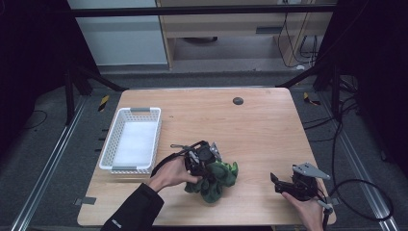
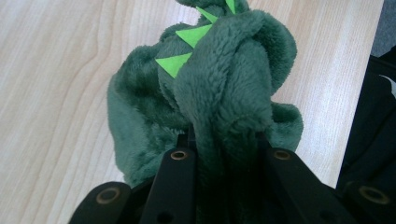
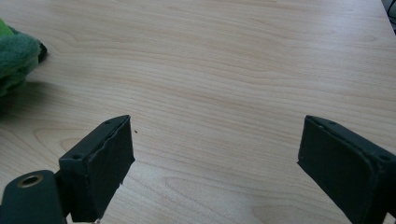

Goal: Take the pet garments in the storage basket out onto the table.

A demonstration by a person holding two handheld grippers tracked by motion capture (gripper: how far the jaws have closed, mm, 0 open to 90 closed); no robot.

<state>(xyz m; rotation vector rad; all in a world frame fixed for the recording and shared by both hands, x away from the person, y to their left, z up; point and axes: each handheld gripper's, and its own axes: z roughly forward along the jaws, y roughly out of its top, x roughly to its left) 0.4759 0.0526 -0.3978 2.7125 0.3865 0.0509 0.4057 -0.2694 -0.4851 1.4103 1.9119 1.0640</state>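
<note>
A dark green plush toy (image 1: 219, 179) with bright green spikes (image 2: 182, 63) lies crumpled on the wooden table (image 1: 260, 130), near its front edge. My left gripper (image 1: 206, 166) comes down onto the toy's left side and is shut on a thick fold of its fabric (image 2: 224, 93), which bulges up between the two black jaws. My right gripper (image 1: 275, 183) rests low over the table to the toy's right, open, with bare wood between its pads (image 3: 107, 158). The toy's edge (image 3: 14, 60) lies off to the left in the right gripper view.
A white plastic basket (image 1: 111, 139) with a white liner stands at the table's left side, just behind my left hand. A small dark round disc (image 1: 237, 101) sits near the far edge. Cables trail over the floor to the right.
</note>
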